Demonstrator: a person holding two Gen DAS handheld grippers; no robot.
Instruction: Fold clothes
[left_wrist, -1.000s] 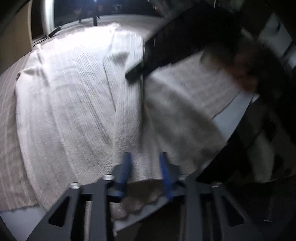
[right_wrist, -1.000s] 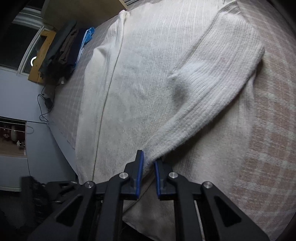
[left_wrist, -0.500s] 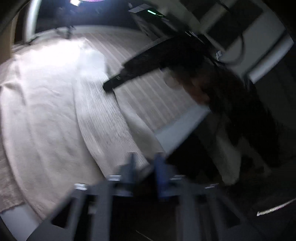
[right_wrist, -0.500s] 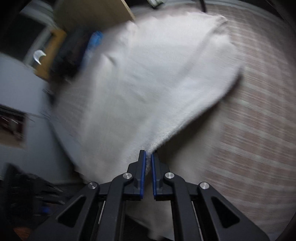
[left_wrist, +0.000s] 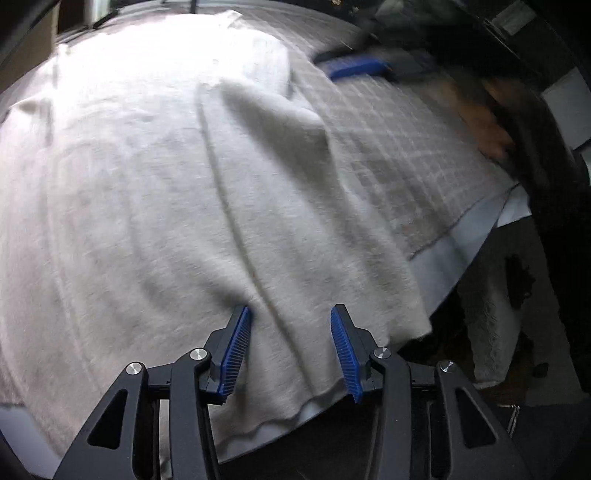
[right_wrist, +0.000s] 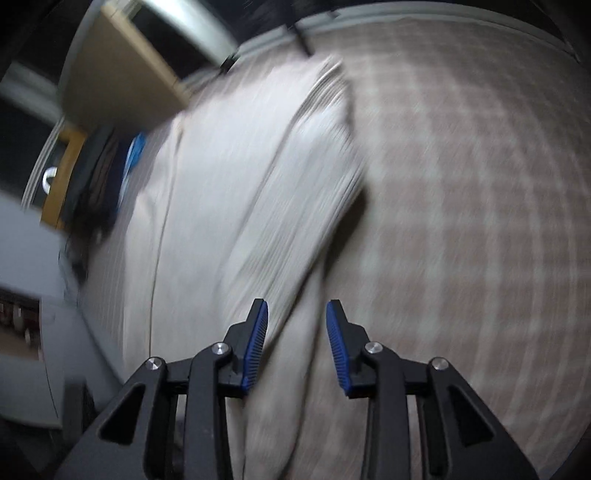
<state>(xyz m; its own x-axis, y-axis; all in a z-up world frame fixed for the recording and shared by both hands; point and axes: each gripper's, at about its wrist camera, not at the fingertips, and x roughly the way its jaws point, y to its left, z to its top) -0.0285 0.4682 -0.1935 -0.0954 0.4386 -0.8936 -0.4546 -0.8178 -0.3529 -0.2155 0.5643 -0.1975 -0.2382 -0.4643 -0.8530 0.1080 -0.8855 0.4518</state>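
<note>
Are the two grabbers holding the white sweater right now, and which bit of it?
Neither holds it. The left gripper and the right gripper have just been opening; their jaws stand apart over the white sweater, pads not pressing it.

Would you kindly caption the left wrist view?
Open left gripper poised over a white knit sweater spread on a checked bedspread.

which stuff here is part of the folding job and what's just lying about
Job:
- white knit sweater
- left claw, open over its hem
- right claw, open over its sleeve

Lying about:
- checked bedcover
- dark clothes pile
</note>
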